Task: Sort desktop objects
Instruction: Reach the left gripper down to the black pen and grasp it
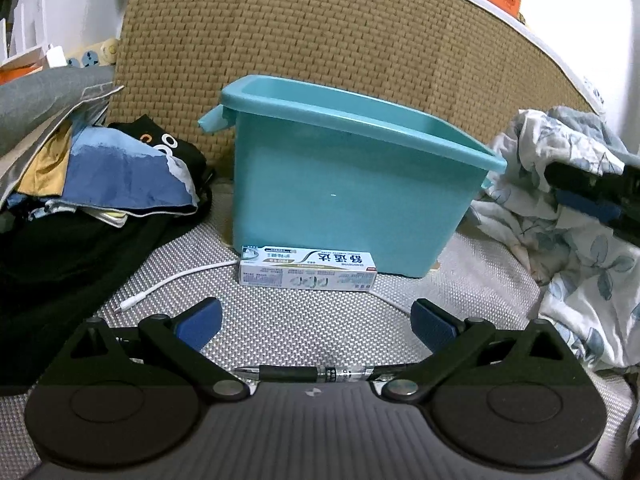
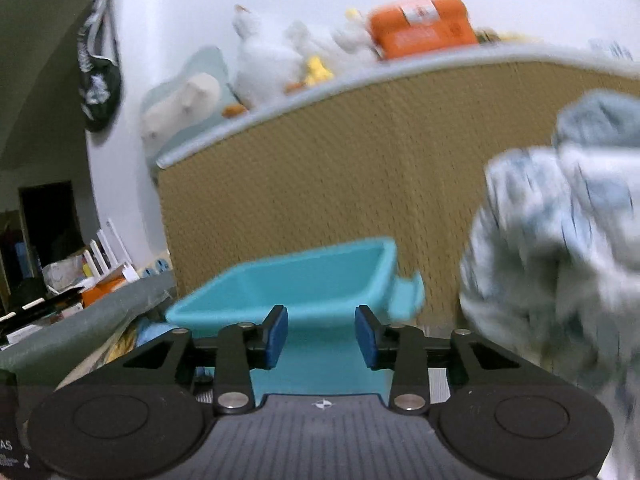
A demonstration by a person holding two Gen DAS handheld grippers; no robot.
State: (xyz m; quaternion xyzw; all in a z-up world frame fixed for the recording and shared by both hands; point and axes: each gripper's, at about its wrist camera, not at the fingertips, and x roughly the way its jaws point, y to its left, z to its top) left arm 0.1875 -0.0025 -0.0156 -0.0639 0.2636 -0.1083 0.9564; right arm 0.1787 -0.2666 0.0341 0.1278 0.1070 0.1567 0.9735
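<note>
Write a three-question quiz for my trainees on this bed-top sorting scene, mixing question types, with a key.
1. True or false: the toothpaste box lies inside the teal bin.
2. What lies nearest the left gripper? A) pen B) charging cable C) floral cloth
3. Fill in: nothing is between the right gripper pads; the jaws are ____.

Key: 1 false, it lies in front of it; 2 A; 3 open.

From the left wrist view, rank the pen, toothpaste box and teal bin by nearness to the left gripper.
1. Pen: lying crosswise just under the open left gripper.
2. Toothpaste box: ahead, at the bin's base.
3. Teal bin: behind the box, against the woven board.
</note>
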